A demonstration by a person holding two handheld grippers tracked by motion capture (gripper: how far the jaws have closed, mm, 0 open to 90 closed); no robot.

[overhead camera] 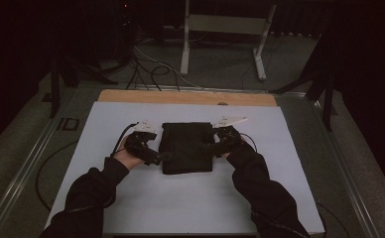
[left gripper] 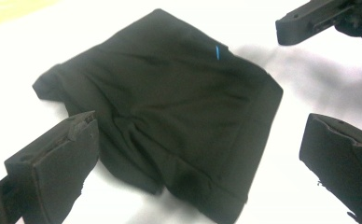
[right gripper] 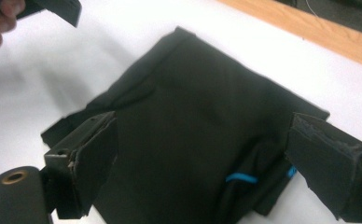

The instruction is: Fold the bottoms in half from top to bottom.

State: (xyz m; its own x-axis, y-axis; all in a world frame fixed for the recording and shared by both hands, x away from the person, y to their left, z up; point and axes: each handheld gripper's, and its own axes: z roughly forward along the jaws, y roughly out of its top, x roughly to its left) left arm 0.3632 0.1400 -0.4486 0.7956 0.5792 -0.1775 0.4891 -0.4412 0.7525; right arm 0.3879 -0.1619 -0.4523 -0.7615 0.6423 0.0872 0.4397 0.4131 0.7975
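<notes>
Both spread-jawed tools, left tool (overhead camera: 156, 157) and right tool (overhead camera: 211, 147), flank the folded black fabric garment (overhead camera: 187, 147) on the white counter (overhead camera: 190, 198), likely next gripping its edges.

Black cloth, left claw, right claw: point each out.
black cloth (overhead camera: 187, 147): high view, middle of the folded fabric.
left claw (overhead camera: 161, 158): high view, jaw tips at the cloth's left edge.
right claw (overhead camera: 209, 147): high view, jaw tips at the cloth's right edge.
</notes>
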